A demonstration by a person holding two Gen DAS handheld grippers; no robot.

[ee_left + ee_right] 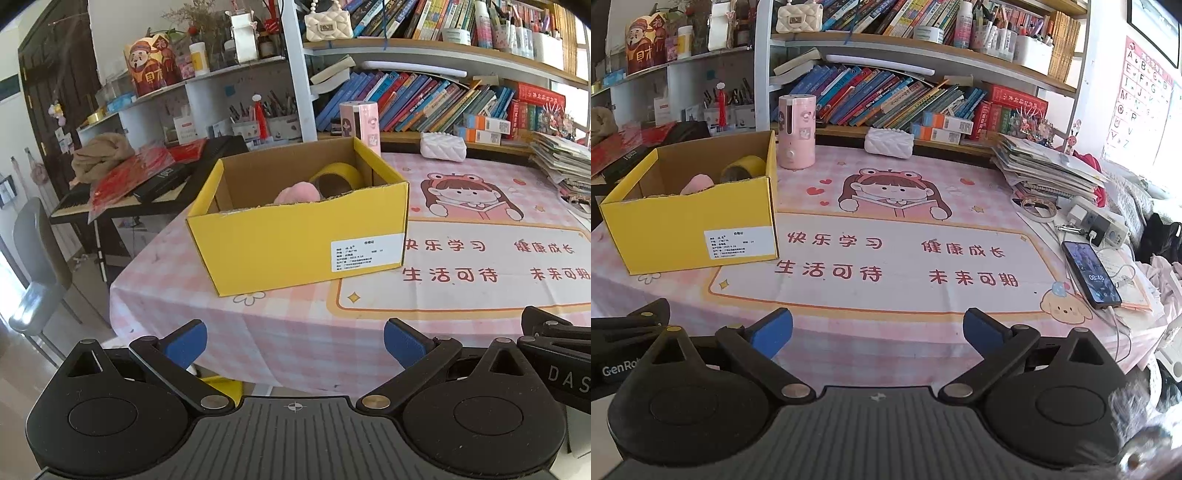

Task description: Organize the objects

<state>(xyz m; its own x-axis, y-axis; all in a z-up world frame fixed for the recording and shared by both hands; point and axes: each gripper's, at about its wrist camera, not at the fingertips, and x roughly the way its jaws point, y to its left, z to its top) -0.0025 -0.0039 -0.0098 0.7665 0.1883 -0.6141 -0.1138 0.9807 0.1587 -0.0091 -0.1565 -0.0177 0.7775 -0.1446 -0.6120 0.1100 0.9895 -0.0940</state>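
A yellow cardboard box (295,240) stands open on the pink table; it also shows at the left of the right wrist view (690,225). Inside it lie a pink plush thing (295,194) (696,183) and a yellow tape roll (338,177) (744,166). My left gripper (293,341) is open and empty, low at the table's near edge in front of the box. My right gripper (879,332) is open and empty, over the near edge to the right of the box.
A pink cylindrical device (796,129) and a white quilted pouch (889,143) stand at the back of the table. A stack of papers (1045,166), a power strip (1097,221) and a phone (1091,273) lie at the right. Bookshelves (905,99) run behind. A keyboard (147,184) stands left.
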